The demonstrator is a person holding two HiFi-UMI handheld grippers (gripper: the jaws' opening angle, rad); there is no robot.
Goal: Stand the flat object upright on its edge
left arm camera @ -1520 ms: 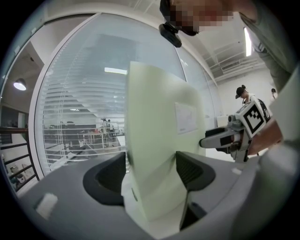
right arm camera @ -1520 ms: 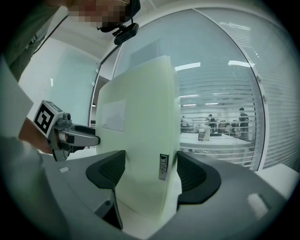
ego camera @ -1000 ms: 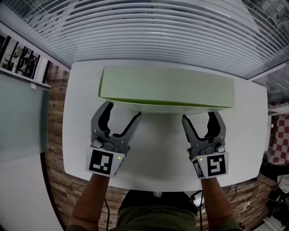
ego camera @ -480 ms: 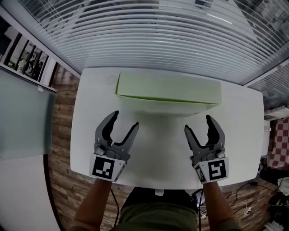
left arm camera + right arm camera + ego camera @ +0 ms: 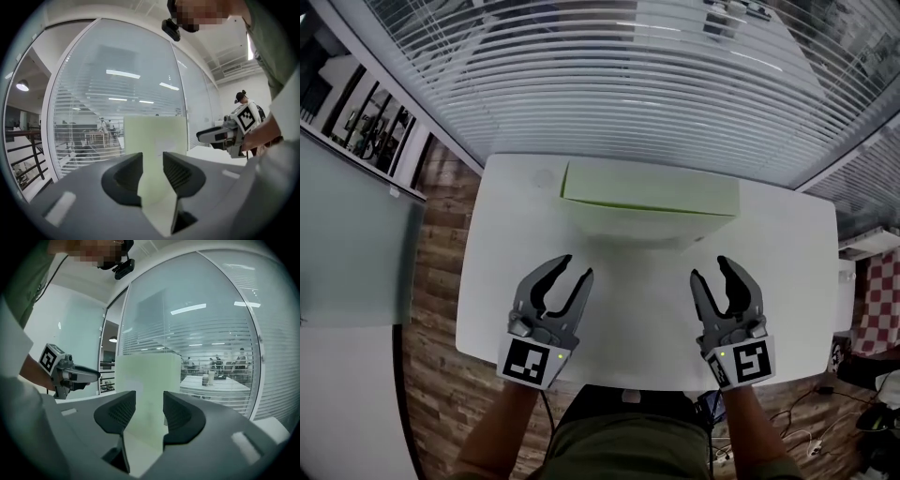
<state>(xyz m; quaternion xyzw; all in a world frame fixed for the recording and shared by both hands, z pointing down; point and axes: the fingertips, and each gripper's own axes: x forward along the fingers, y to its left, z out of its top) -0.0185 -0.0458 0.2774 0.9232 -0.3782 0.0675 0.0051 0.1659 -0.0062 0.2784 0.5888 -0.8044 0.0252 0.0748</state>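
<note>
Plain white table (image 5: 647,281) pushed up near a big glass wall with slatted blinds (image 5: 609,84). Wood-look floor (image 5: 436,281) down both sides. Frosted glass panel (image 5: 347,244) off to the left, cluttered shelves (image 5: 380,131) behind it. Tangle of cables (image 5: 797,436) on the floor bottom right, something red-and-white checkered (image 5: 874,300) at the right edge. Beyond the glass, an office desk (image 5: 213,383) and strip lights (image 5: 187,309).

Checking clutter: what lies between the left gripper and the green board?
Only bare white table, in the head view. The left gripper has just been closing its jaws, empty.
</note>
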